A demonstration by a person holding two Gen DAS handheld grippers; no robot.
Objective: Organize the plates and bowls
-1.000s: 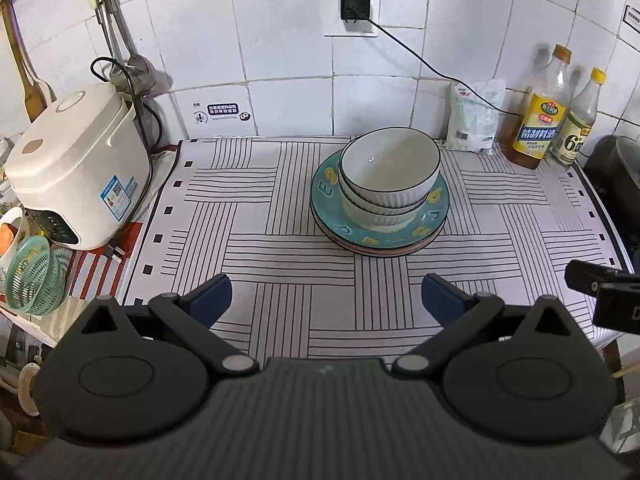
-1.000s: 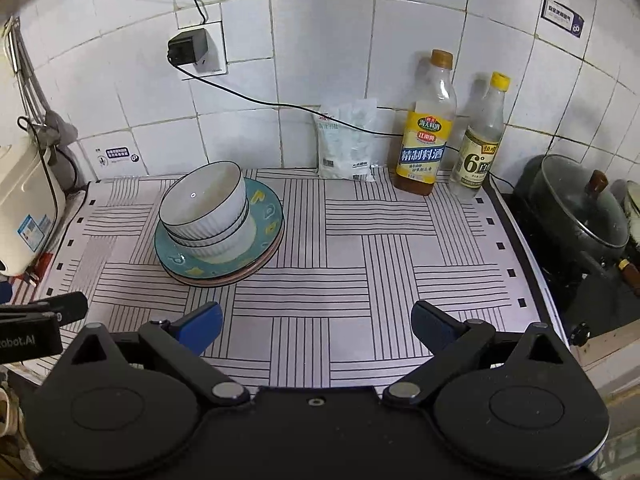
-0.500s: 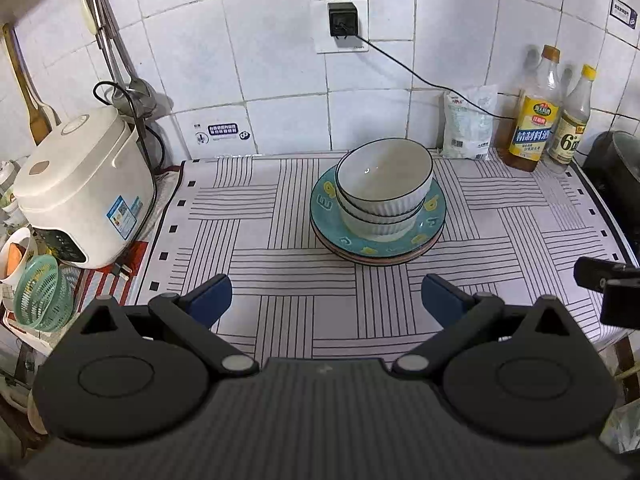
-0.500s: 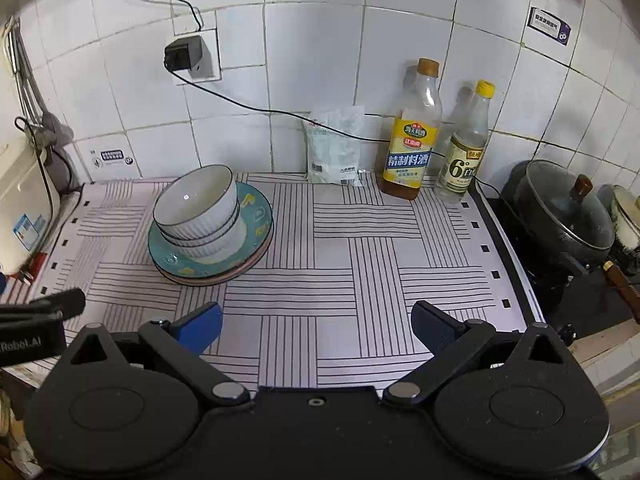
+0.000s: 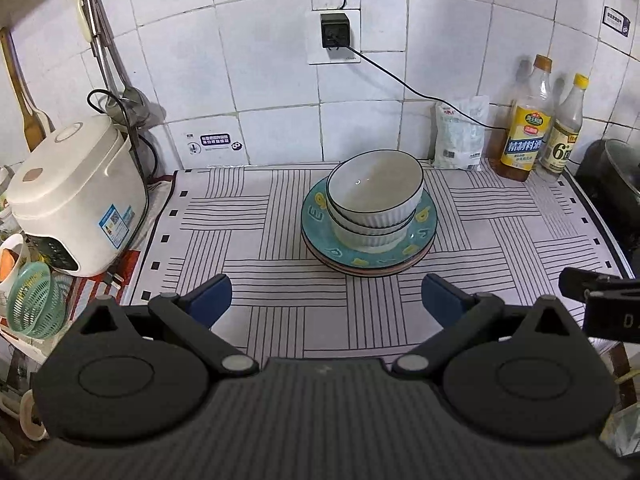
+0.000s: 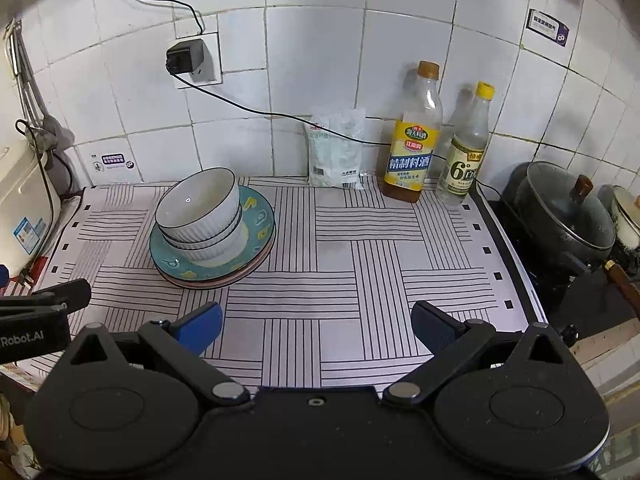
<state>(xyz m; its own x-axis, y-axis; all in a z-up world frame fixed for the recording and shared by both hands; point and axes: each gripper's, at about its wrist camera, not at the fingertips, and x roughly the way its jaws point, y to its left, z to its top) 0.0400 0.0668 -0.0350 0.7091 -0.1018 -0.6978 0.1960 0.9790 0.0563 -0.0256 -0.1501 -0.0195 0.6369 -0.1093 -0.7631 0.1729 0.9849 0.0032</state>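
Two white ribbed bowls (image 5: 374,196) sit nested on a teal plate (image 5: 420,242), which lies on a pink plate on the striped mat (image 5: 248,240). The stack also shows in the right wrist view, bowls (image 6: 200,208) on the teal plate (image 6: 256,216). My left gripper (image 5: 326,300) is open and empty, above the mat's front edge, short of the stack. My right gripper (image 6: 316,324) is open and empty, to the right of the stack and nearer the front.
A white rice cooker (image 5: 72,196) stands at the left, with a green basket (image 5: 34,304) below it. A salt bag (image 6: 336,148) and two bottles (image 6: 414,140) stand by the tiled wall. A lidded pot (image 6: 564,208) sits on the stove at the right.
Both grippers have pulled back and up from the counter, so the stack looks a little farther away. The bowls and plates have not moved. Both stay open.
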